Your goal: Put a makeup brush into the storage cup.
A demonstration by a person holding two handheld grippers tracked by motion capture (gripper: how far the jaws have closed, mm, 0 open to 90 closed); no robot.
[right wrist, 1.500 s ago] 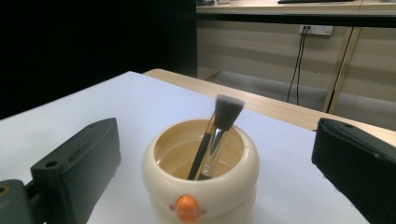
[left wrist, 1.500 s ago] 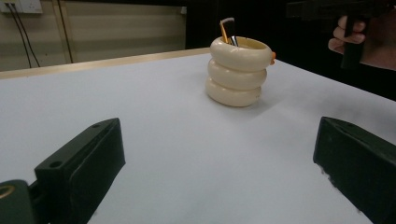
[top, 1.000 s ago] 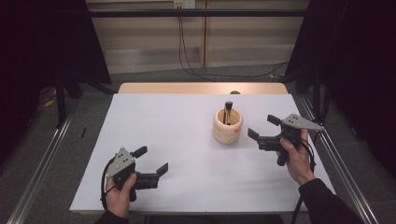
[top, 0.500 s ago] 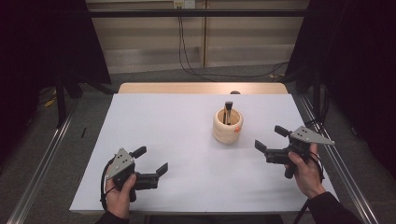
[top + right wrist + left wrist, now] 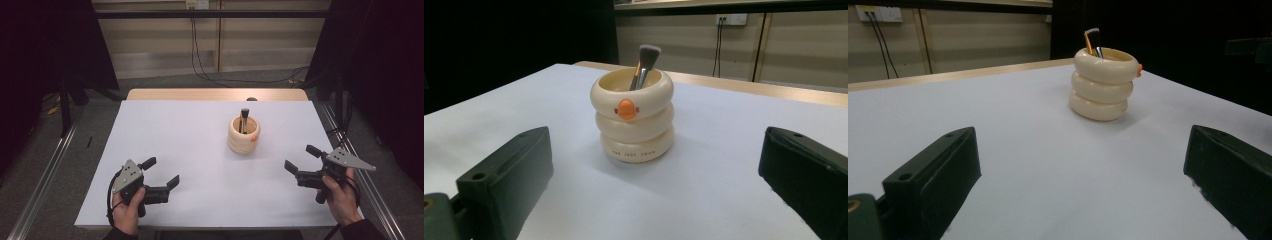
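Note:
A cream holder [image 5: 243, 135] made of three stacked rings, with an orange beak on its side, stands upright on the white table [image 5: 200, 130], right of centre. A makeup brush [image 5: 244, 119] stands inside it, bristles up. The holder [image 5: 632, 116] and brush [image 5: 644, 64] face my right gripper view, and the holder [image 5: 1103, 82] also shows ahead in my left gripper view. My left gripper [image 5: 160, 171] is open near the front left edge, nothing between its jaws. My right gripper [image 5: 302, 159] is open at the front right, apart from the holder.
A wooden strip [image 5: 215, 94] runs along the table's far edge, with a small dark object [image 5: 252, 99] on it. Metal rails [image 5: 42, 175] flank the table on both sides. Cables [image 5: 200, 55] hang down the back wall.
My right gripper has drawn back from the holder toward the front right of the table and sits lower. My left gripper has stayed in place.

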